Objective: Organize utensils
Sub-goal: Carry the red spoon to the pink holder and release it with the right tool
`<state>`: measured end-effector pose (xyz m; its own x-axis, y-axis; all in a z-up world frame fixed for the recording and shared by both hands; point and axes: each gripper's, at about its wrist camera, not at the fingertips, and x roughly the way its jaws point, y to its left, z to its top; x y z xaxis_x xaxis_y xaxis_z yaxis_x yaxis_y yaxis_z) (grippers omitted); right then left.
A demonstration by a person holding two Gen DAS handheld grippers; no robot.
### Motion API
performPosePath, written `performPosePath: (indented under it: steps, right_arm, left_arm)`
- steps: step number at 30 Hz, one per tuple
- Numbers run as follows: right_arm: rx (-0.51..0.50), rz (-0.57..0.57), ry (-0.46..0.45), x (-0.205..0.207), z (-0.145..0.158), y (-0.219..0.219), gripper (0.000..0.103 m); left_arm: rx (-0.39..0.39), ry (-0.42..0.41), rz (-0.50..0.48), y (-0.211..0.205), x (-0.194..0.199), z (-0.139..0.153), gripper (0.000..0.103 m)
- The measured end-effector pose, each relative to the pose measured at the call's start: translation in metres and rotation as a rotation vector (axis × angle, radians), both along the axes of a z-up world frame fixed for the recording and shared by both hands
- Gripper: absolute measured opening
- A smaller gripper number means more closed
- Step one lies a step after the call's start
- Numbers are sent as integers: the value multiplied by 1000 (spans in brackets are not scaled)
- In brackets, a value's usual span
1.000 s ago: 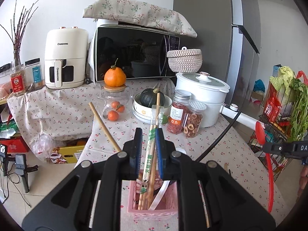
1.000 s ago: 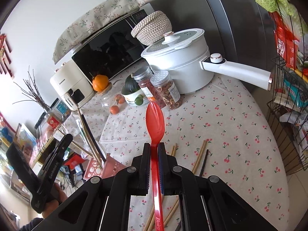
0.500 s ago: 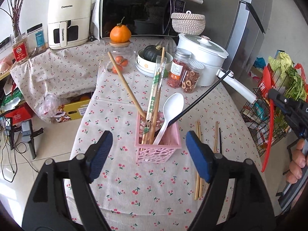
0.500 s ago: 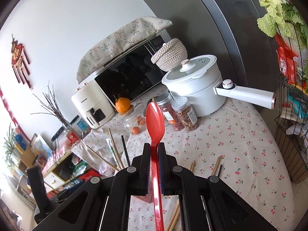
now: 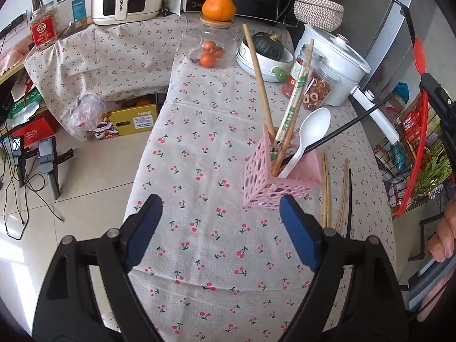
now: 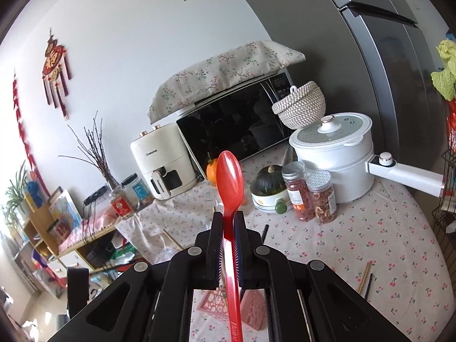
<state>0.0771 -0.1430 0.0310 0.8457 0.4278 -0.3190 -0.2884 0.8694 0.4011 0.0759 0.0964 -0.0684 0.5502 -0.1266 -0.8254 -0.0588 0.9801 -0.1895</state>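
Cherry-print tablecloth (image 5: 199,148) covers the table; microwave (image 6: 236,131), air fryer (image 6: 162,168) and white pot (image 6: 336,154) sit at the back. Pink holder (image 5: 273,179) stands mid-table, right of centre in the left wrist view. It holds wooden chopsticks (image 5: 258,68), a wrapped pair (image 5: 296,97), a white spoon (image 5: 310,131) and a black chopstick (image 5: 350,125), all leaning out. Loose chopsticks (image 5: 325,188) lie flat on the cloth just right of the holder. Left gripper (image 5: 218,228): jaws wide apart, empty, hovering above the cloth near the holder. Right gripper (image 6: 228,245): jaws closed on the red spoon (image 6: 229,176) at the handle, bowl pointing up and forward. Same spoon is visible at the right edge of the left wrist view, raised off the table. Holder shows partly below the right gripper's fingers (image 6: 216,245).
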Motion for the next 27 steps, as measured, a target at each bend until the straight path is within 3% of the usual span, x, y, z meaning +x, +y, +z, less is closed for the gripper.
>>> performPosePath:
  steps: [5,10,21,27]
  right_arm:
    - [-32,-23,-75,12,-4,43,7]
    - [-104,-124,-183,18,-30,70,7]
    - [-178,-249,-267,15,-77,99,8]
    - [-189,-258,-253,1,-90,98,9]
  left_arm:
    - [-19,30,15,18,-1,-4,84]
    - [-66,43,22,29,-2,-2,84]
    - [-90,53,29,39,6,-3,84]
    - [-85,59,31,36,8,-5,84]
